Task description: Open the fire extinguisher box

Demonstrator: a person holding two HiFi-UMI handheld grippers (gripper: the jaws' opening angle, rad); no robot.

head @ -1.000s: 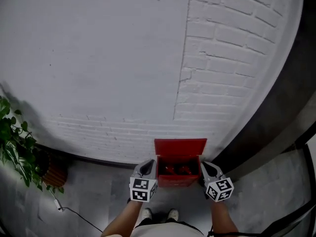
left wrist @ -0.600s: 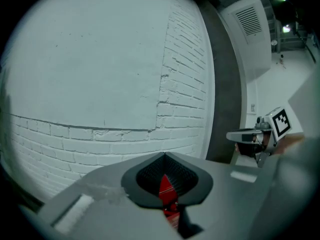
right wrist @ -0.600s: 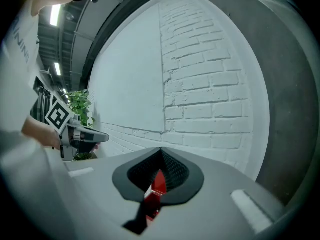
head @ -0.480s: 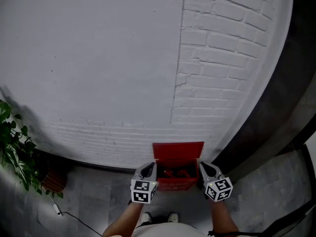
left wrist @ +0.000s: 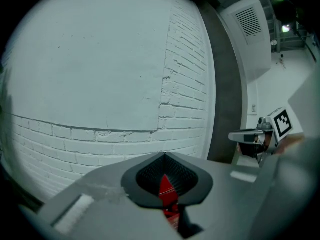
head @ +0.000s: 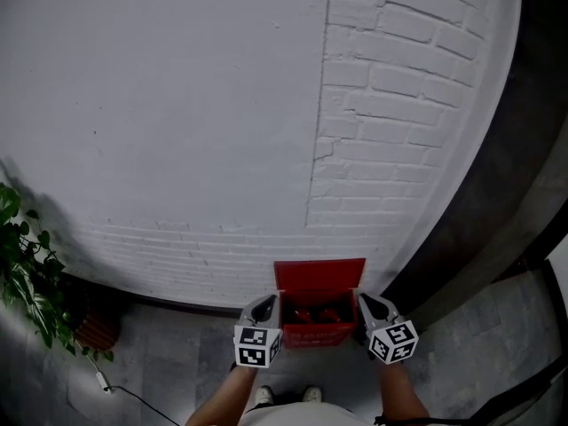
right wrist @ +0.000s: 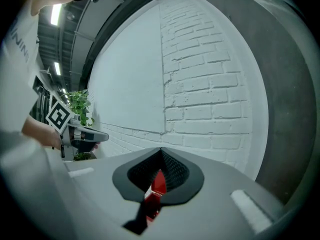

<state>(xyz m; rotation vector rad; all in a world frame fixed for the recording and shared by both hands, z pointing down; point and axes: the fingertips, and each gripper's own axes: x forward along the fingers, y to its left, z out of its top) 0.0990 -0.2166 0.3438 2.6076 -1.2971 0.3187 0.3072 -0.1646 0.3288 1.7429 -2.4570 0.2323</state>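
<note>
**Extinguisher box stands open, claws drawn in at its sides**

The left gripper [left wrist: 165, 156] and right gripper [right wrist: 161, 151] each have their jaws drawn together at the tips, gripping nothing; only a red sliver shows behind the slit. They flank the fire extinguisher box [head: 317, 334] on the floor below the white brick wall [head: 177, 105]. Its lid [head: 319, 273] is raised, the contents exposed. The opening looks essentially done.
</note>
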